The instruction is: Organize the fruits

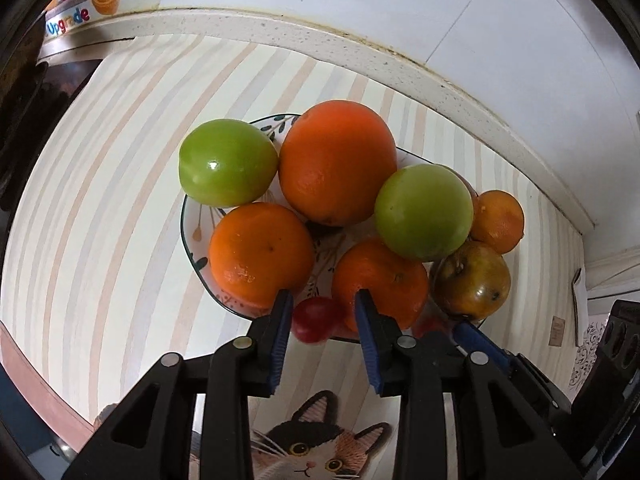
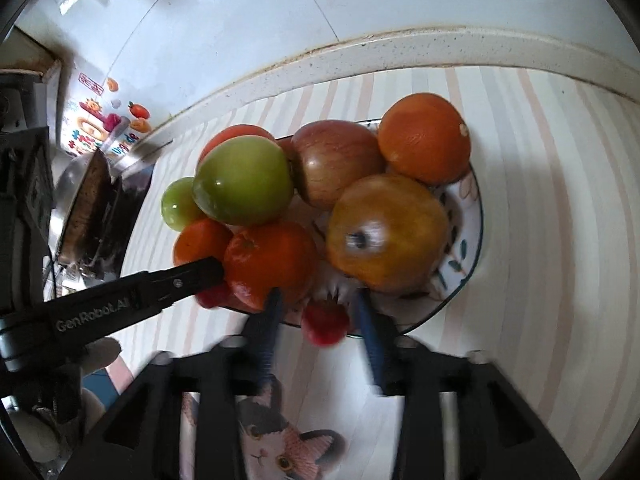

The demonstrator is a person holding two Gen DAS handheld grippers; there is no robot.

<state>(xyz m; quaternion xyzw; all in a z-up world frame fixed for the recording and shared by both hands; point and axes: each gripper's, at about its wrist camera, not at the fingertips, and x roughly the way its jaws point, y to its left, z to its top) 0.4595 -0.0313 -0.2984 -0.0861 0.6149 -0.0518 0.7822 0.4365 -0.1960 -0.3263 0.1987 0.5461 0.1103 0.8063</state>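
Here both the left gripper [image 1: 322, 300] and right gripper [image 2: 318, 300], jaws parted and empty, each flank a small red fruit [image 1: 314, 320] at the plate [image 1: 192, 236] rim; it is likely light, smooth and prone to roll, so best pinched across its middle.

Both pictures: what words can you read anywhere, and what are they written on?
"Upgrade" in colorful letters, on the picture box at the back of the counter.
"GenRobot.AI" in white, on the black arm of the left gripper.
The red label near the top of the same box in the right wrist view is too small to read.
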